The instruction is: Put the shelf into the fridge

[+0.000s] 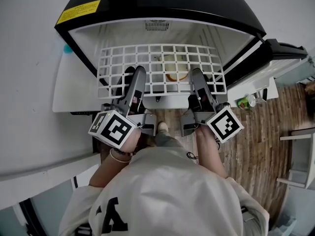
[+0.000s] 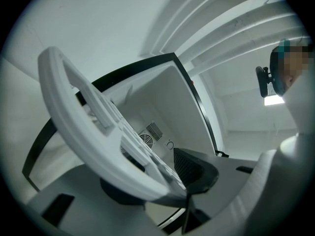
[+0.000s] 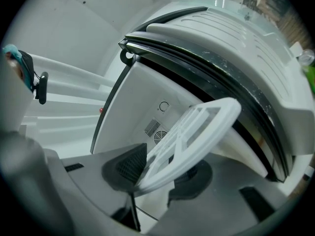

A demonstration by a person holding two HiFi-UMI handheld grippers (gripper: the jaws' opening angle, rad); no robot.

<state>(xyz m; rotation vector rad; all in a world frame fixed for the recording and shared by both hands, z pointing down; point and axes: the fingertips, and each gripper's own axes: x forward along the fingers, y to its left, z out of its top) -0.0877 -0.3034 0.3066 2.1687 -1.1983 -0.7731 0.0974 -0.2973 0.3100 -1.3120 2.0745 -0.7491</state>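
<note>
A white grid shelf (image 1: 162,65) lies level across the mouth of the open black-and-white fridge (image 1: 162,6), its far part inside the cavity. My left gripper (image 1: 138,78) is shut on the shelf's near edge at the left. My right gripper (image 1: 198,77) is shut on the near edge at the right. The left gripper view has the shelf (image 2: 83,127) running up to the left from my left gripper (image 2: 162,183), clamped between its dark pads (image 2: 197,166). Seen from my right gripper (image 3: 160,176), the shelf (image 3: 192,134) slants up to the right toward the fridge's back wall.
A pale round item (image 1: 173,68) sits in the fridge below the shelf. The fridge door (image 1: 275,58) stands open at the right with bottles (image 1: 246,101) in its rack. A white panel (image 1: 74,90) is at the left. Wooden floor (image 1: 256,146) lies underfoot.
</note>
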